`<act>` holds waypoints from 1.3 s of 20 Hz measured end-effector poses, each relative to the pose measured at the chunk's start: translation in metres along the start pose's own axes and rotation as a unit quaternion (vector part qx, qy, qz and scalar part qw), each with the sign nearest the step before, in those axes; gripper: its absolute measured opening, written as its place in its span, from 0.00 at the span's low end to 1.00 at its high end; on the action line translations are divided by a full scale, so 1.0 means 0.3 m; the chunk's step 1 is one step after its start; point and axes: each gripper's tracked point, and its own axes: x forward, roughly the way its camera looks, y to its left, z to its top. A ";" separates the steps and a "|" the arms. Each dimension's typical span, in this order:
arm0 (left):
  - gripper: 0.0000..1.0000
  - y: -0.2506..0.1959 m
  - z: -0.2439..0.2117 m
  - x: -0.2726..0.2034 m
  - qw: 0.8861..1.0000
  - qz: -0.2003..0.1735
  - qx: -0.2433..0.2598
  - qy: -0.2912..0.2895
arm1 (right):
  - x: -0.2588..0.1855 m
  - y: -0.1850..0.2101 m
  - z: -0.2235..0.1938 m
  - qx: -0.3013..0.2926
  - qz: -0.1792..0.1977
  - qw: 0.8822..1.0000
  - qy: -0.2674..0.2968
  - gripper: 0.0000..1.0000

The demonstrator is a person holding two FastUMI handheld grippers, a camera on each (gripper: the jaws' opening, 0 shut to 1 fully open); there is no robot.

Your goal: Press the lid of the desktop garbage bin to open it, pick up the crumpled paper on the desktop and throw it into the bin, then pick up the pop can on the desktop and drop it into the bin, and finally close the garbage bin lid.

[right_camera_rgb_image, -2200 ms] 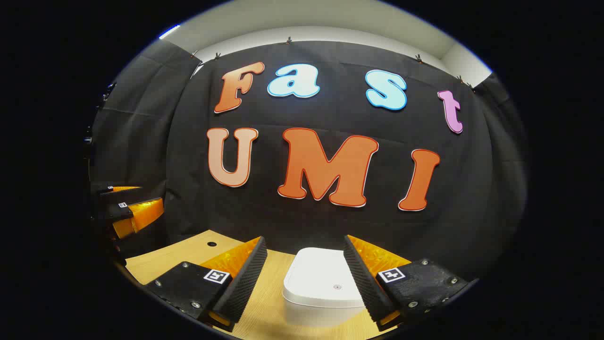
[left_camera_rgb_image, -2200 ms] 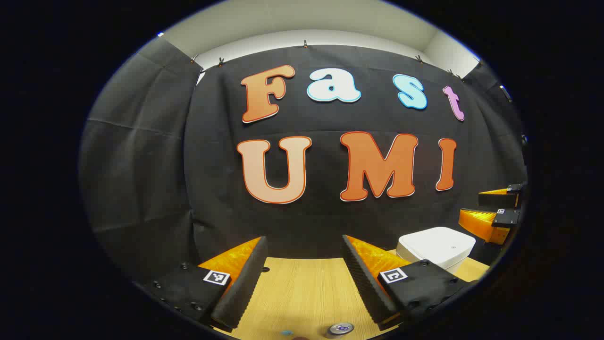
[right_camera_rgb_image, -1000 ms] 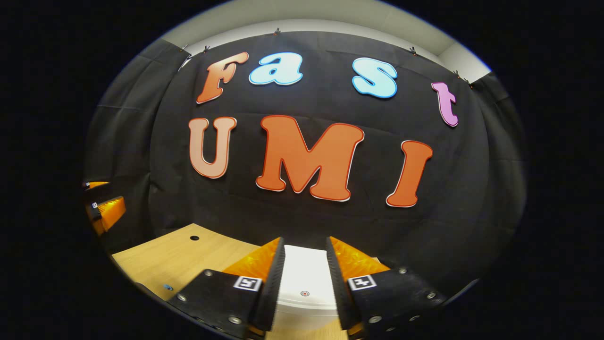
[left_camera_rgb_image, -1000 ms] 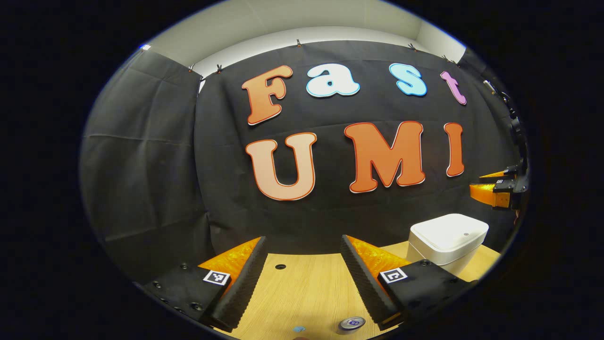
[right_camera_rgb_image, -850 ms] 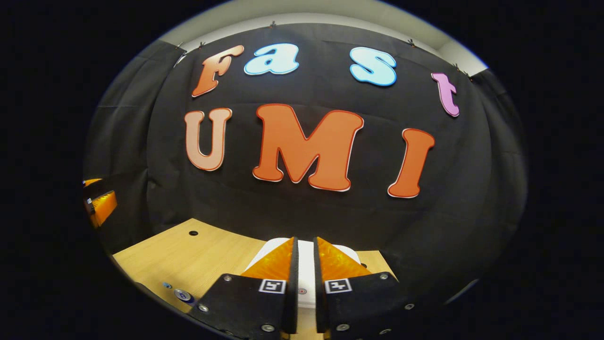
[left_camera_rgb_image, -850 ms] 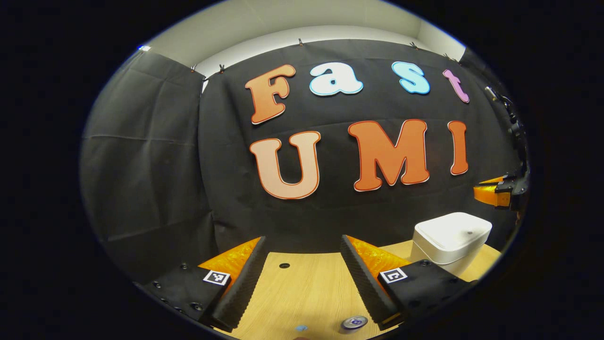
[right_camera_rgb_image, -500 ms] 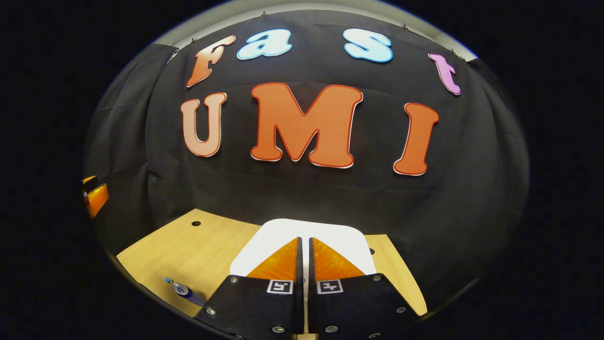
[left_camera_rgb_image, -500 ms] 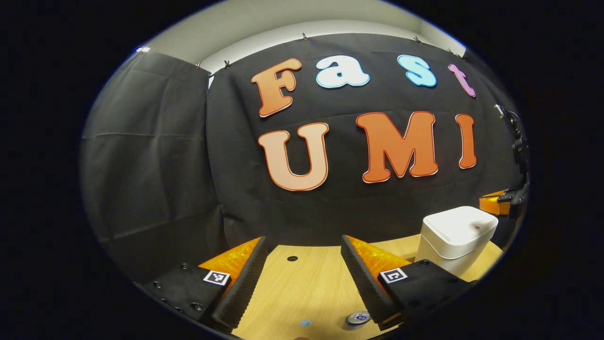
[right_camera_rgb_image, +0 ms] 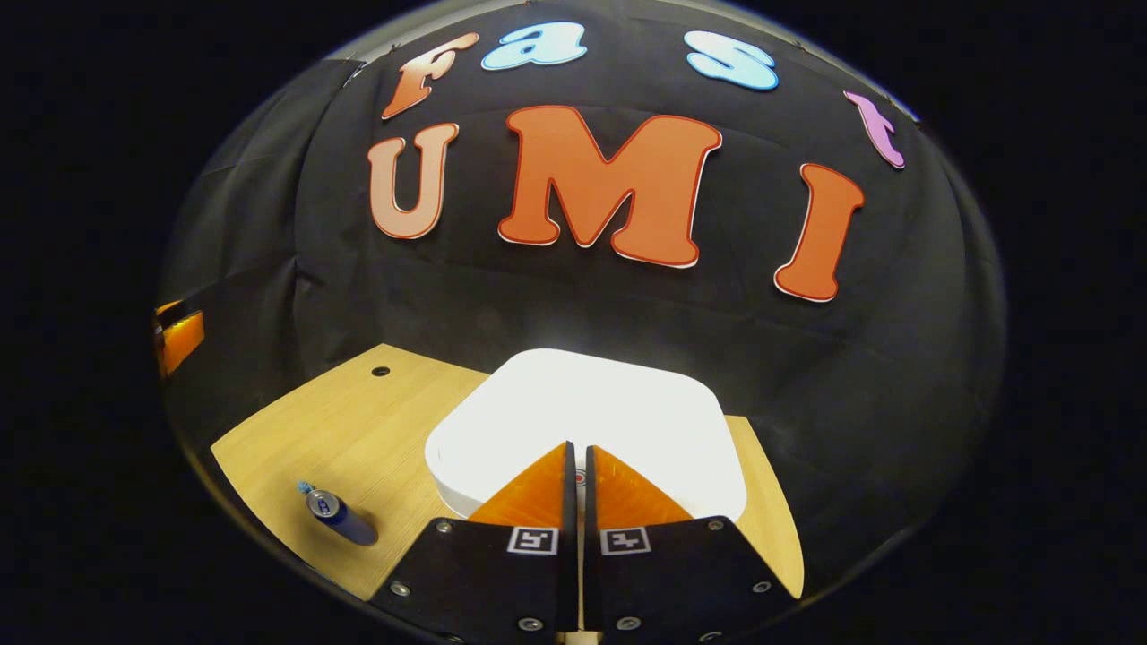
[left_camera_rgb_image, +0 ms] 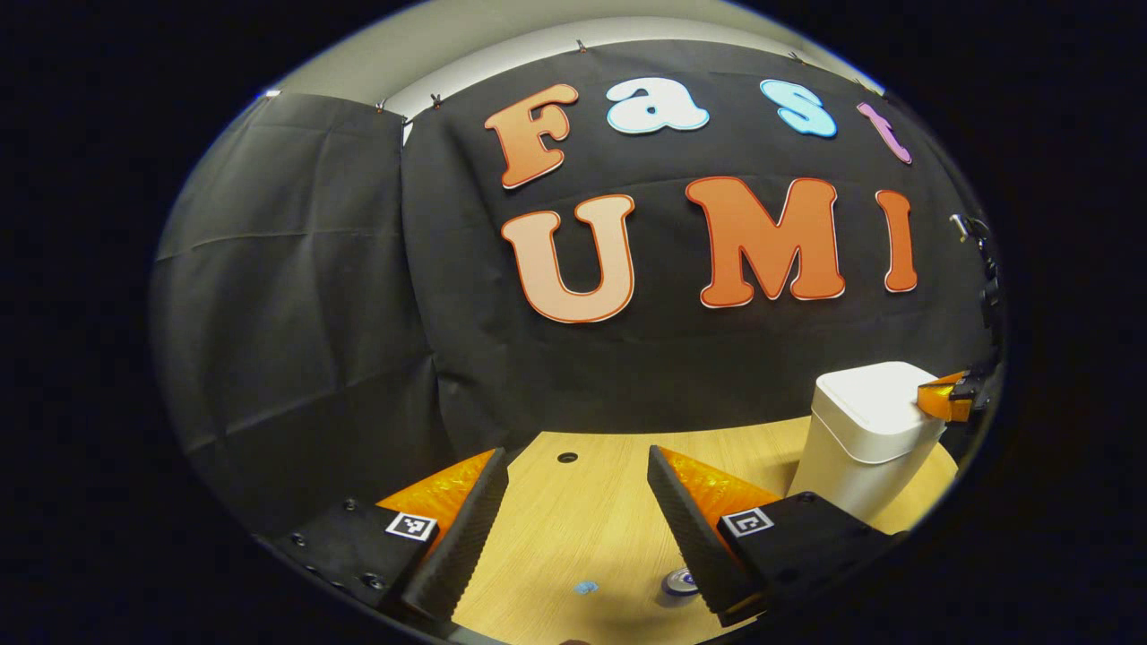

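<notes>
The fingers [right_camera_rgb_image: 538, 479] of the right gripper [right_camera_rgb_image: 578, 448] are clenched together with nothing between them, and in the right gripper view their tips sit over the near part of the white lid [right_camera_rgb_image: 582, 412] of the garbage bin, close to a small red mark that peeks out just at the tips. Whether the tips actually touch the lid cannot be told. The lid lies flat and closed. In the left gripper view the same gripper's tip [left_camera_rgb_image: 941, 400] shows at the far right, right at the top edge of the garbage bin [left_camera_rgb_image: 865, 439].

The fingers [left_camera_rgb_image: 690, 520] of the left gripper [left_camera_rgb_image: 573, 457] stand released, spread wide apart and holding nothing, above the wooden bench [left_camera_rgb_image: 573, 528]. The pop can [left_camera_rgb_image: 678, 584] stands upright on the bench just inside the right-hand finger, low in the left gripper view and partly hidden by it. A small blue scrap [left_camera_rgb_image: 585, 588] lies on the bench between the two fingers, near the can. In the right gripper view the pop can [right_camera_rgb_image: 336, 518] stands on the bench well to the left of the bin, apart from the clenched fingers. A round hole [right_camera_rgb_image: 381, 371] is in the bench near its far edge.
</notes>
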 end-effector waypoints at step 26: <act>0.99 0.053 -0.243 0.095 0.996 -0.051 0.002 0.073 | -0.140 0.272 0.243 -0.064 0.077 0.983 -0.157 0.52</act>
